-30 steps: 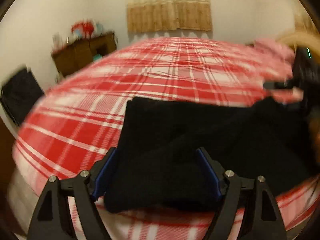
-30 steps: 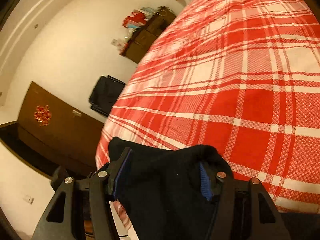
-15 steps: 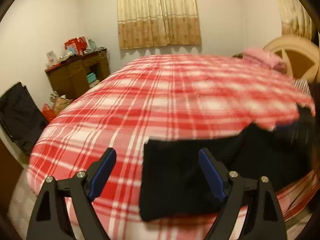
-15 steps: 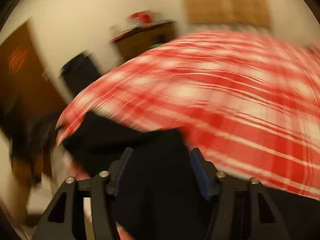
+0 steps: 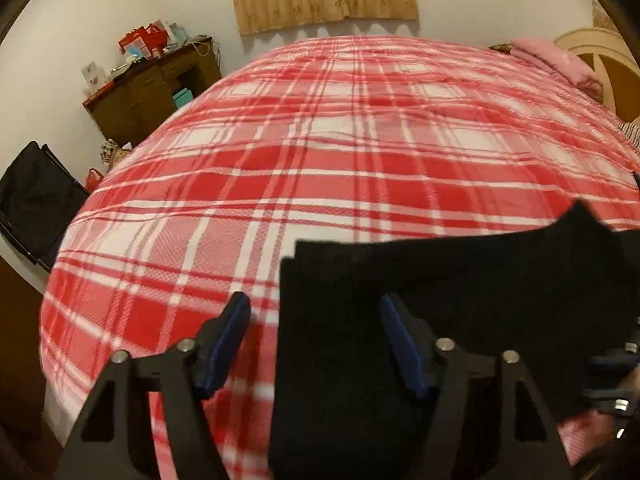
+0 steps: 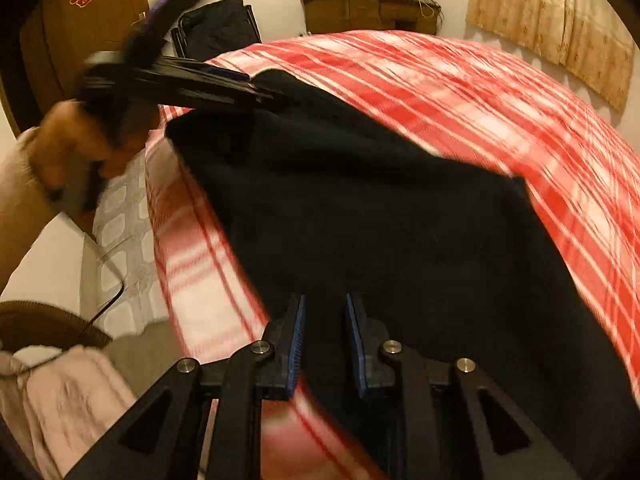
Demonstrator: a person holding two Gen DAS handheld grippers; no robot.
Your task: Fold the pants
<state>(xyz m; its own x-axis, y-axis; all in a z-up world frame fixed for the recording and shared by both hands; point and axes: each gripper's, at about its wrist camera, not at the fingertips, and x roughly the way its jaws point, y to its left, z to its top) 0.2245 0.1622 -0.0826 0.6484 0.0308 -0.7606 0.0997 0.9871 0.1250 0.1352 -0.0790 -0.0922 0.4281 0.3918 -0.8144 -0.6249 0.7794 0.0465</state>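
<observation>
Black pants (image 5: 460,292) lie folded near the front edge of a bed with a red plaid cover (image 5: 340,152). My left gripper (image 5: 316,316) straddles their left edge: one blue pad over the cover, the other over the black cloth. Its jaws are wide and closing, pressing nothing. In the right wrist view the pants (image 6: 380,200) stretch away to the left gripper (image 6: 276,98), held by a hand (image 6: 72,140) at their far corner. My right gripper (image 6: 326,320) hovers at the near end. Its jaws are narrow and closing, with black cloth between the pads, which stand apart.
A wooden desk (image 5: 152,88) with clutter and a black folding chair (image 5: 32,200) stand past the bed's left side. A pink pillow (image 5: 556,60) and a headboard (image 5: 608,68) are at the far right. A brown door (image 6: 80,12) and a pale sleeve (image 6: 16,208) are beside the bed's near edge.
The left gripper slid left, from over the middle of the pants to their left edge. The right gripper rolled and swung round, and its jaws narrowed over the cloth.
</observation>
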